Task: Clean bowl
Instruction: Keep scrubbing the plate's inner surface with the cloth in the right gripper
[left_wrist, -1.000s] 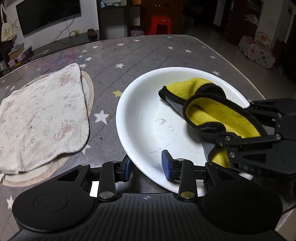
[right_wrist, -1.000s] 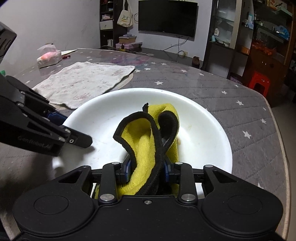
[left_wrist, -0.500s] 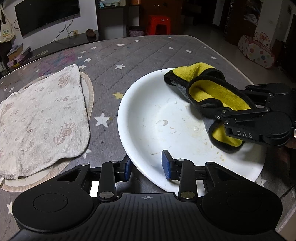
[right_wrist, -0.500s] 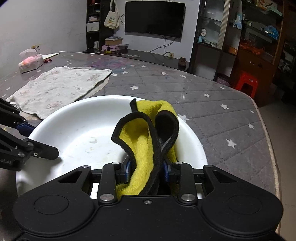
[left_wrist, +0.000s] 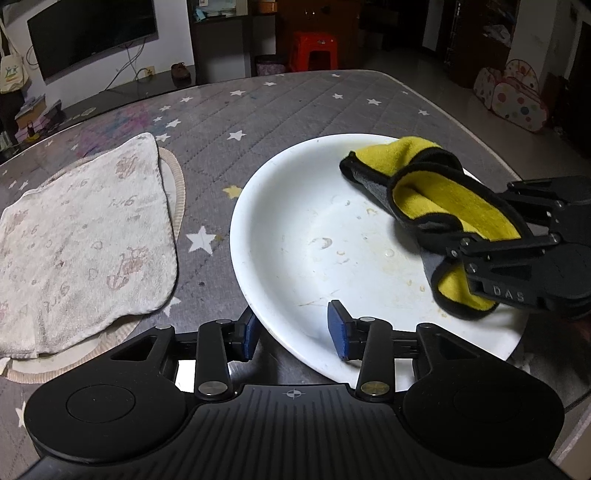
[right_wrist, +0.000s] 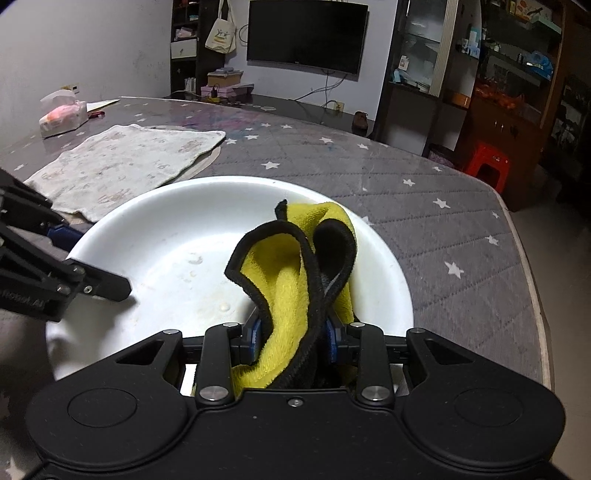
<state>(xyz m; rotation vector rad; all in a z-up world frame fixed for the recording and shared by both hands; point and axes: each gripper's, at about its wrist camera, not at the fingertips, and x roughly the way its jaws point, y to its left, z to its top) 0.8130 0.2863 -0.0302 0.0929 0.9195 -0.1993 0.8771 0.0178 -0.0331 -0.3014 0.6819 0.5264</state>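
Left tool (left_wrist: 295, 332) straddling the near rim of the white bowl (left_wrist: 295, 236) on the star-patterned desk (left_wrist: 295, 107), blue pads apart, pale towel (left_wrist: 81, 236) to its left. Right tool (right_wrist: 294, 338) clamped on a yellow cloth (right_wrist: 288, 280), pressed inside the bowl's right side.

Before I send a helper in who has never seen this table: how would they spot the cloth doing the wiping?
On the grey star-patterned tablecloth sits a wide white bowl. The wiping cloth lies inside it, pinched by the right gripper. It is yellow with black edging, unlike the pale printed towel lying flat beside the bowl.
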